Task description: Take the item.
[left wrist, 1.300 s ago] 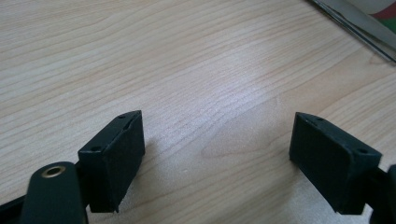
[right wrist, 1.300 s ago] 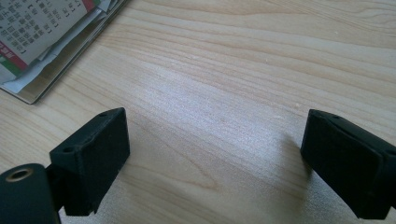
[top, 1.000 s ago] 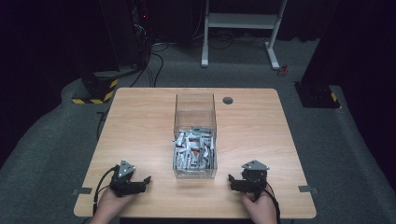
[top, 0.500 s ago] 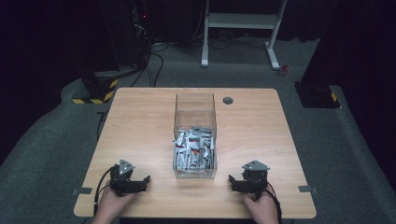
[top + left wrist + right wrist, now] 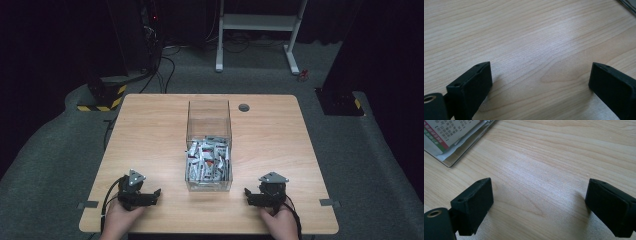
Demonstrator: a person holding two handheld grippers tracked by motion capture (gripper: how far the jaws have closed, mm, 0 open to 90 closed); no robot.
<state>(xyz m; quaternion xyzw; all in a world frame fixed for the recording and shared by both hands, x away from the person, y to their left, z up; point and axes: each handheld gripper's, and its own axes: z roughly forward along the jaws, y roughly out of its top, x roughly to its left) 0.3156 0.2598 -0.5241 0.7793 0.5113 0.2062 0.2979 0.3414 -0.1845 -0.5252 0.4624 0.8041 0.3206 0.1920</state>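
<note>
A clear plastic box (image 5: pixel 209 120) stands in the middle of the wooden table (image 5: pixel 150 130), its near half heaped with several small grey and white packets (image 5: pixel 207 160). My left gripper (image 5: pixel 156 195) rests on the table near the front edge, left of the box, held by a hand. It is open, and bare wood lies between its jaws (image 5: pixel 540 75). My right gripper (image 5: pixel 247 196) rests right of the box, also open with nothing between its jaws (image 5: pixel 539 195). In the right gripper view, the box's corner (image 5: pixel 454 142) with printed packets sits at the upper left.
A dark round cable hole (image 5: pixel 243 107) is set in the table behind the box. A white desk frame (image 5: pixel 260 30) and black equipment with cables stand on the grey carpet beyond the table. A black and yellow striped base (image 5: pixel 102 95) sits off the table's far left corner.
</note>
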